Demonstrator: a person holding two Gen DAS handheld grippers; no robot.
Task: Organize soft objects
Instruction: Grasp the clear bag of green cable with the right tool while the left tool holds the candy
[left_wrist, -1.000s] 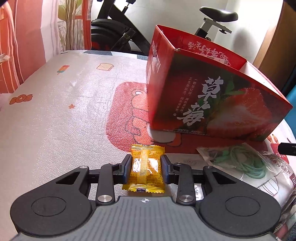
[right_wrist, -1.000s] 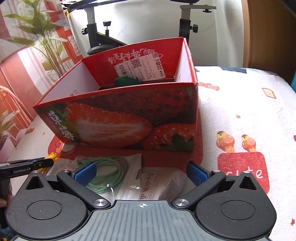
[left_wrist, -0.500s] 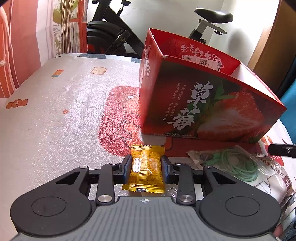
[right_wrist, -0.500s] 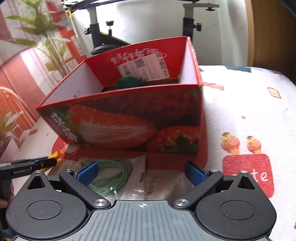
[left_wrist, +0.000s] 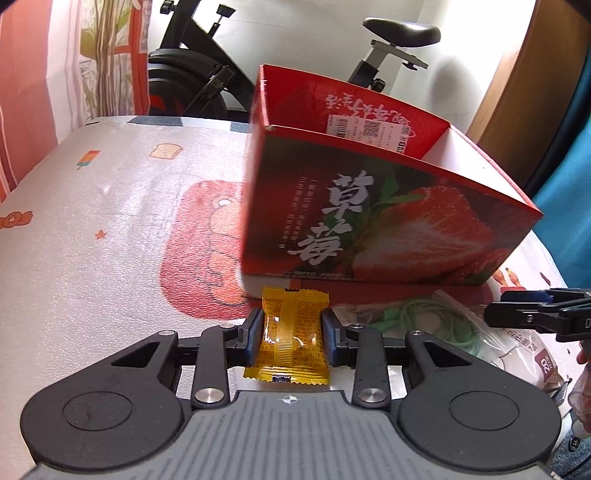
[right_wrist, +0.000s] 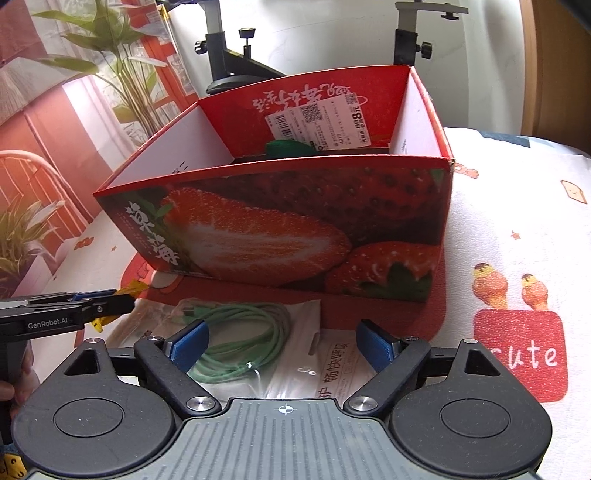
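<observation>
Box (right_wrist: 295, 221) wall hides most of green item (right_wrist: 291, 147) inside.

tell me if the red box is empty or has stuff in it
Not empty: over the red box's front wall, the right wrist view shows something dark green inside near the back wall. The rest of its floor is hidden.

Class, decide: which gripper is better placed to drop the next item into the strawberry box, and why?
Left. The left gripper is already shut on the yellow snack packet before the strawberry box; the right gripper is open and empty above the bagged green cable.
</observation>
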